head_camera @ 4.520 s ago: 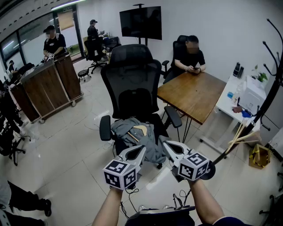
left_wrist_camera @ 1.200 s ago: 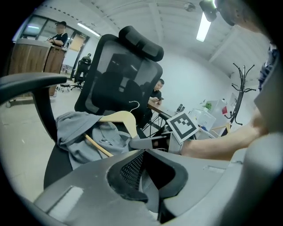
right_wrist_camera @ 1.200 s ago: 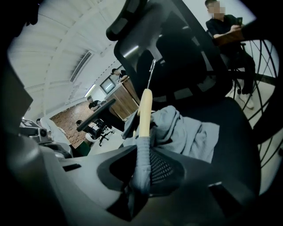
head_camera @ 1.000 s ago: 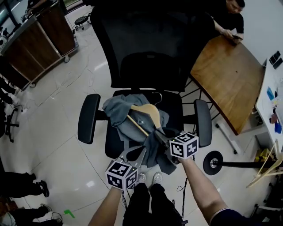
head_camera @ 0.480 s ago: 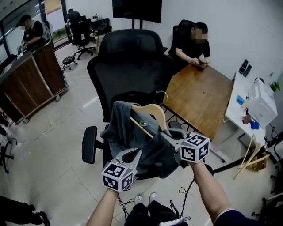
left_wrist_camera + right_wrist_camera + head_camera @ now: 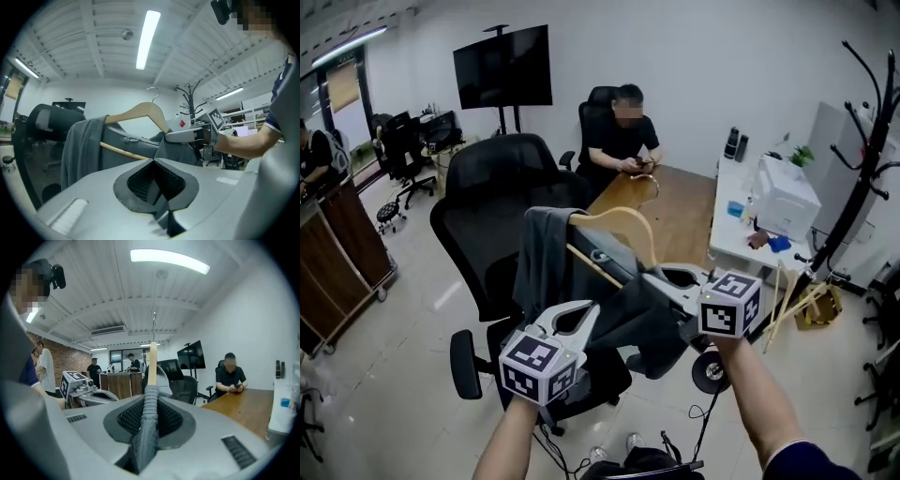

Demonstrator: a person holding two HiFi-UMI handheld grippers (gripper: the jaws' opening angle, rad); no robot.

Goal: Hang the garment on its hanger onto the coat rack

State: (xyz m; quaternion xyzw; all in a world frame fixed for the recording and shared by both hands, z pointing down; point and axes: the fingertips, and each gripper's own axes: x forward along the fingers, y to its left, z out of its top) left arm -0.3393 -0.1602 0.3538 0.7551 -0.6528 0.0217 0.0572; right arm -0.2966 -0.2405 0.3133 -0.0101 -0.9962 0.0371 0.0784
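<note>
A wooden hanger [image 6: 619,220] with a grey garment [image 6: 551,258] draped over it hangs in the air above the black office chair [image 6: 502,187]. My right gripper [image 6: 654,277] is shut on the cloth-covered right end of the hanger; in the right gripper view the grey fabric [image 6: 146,413] sits pinched between the pads, with the wooden hanger [image 6: 153,362] rising above. My left gripper [image 6: 581,314] is lower and to the left, shut with nothing in it, just below the garment. The black coat rack [image 6: 861,178] stands at the far right, well away from the hanger.
A wooden table [image 6: 675,211] with a seated person [image 6: 623,136] lies behind the chair. A white desk [image 6: 741,234] with a printer [image 6: 785,197] stands before the rack. The rack's round base [image 6: 710,370] sits on the floor. A wheeled wooden cabinet [image 6: 342,244] is at the left.
The right gripper has lifted the hanger and garment off the chair seat and carried them up. The view has swung up and rightward, bringing the coat rack in. The left gripper stays shut.
</note>
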